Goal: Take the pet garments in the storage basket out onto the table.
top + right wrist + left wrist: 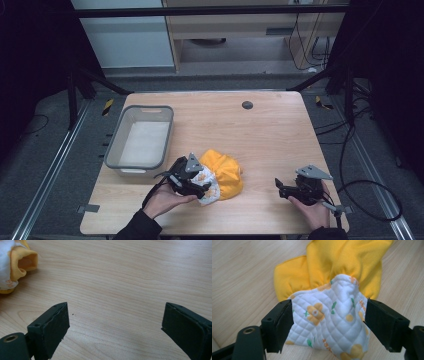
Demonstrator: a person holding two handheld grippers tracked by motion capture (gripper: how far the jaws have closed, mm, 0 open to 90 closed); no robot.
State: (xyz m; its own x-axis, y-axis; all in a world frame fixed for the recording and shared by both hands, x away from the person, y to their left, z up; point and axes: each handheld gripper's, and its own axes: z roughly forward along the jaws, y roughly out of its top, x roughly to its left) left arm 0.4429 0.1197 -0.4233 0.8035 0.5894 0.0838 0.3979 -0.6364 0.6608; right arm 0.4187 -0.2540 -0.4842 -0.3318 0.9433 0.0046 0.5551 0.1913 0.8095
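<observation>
Garment (329,315) (quilted, floral) sits between the left gripper (328,325) fingers — spread wide, barely touching it.

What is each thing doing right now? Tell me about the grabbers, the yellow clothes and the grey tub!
left gripper: jaws wide, the quilted cloth between them, not squeezed.
right gripper: jaws open, nothing between them, over bare wood.
yellow garment: crumpled in a heap on the table, white flowered quilted part bunched up.
grey tub: upright, nothing inside.
</observation>
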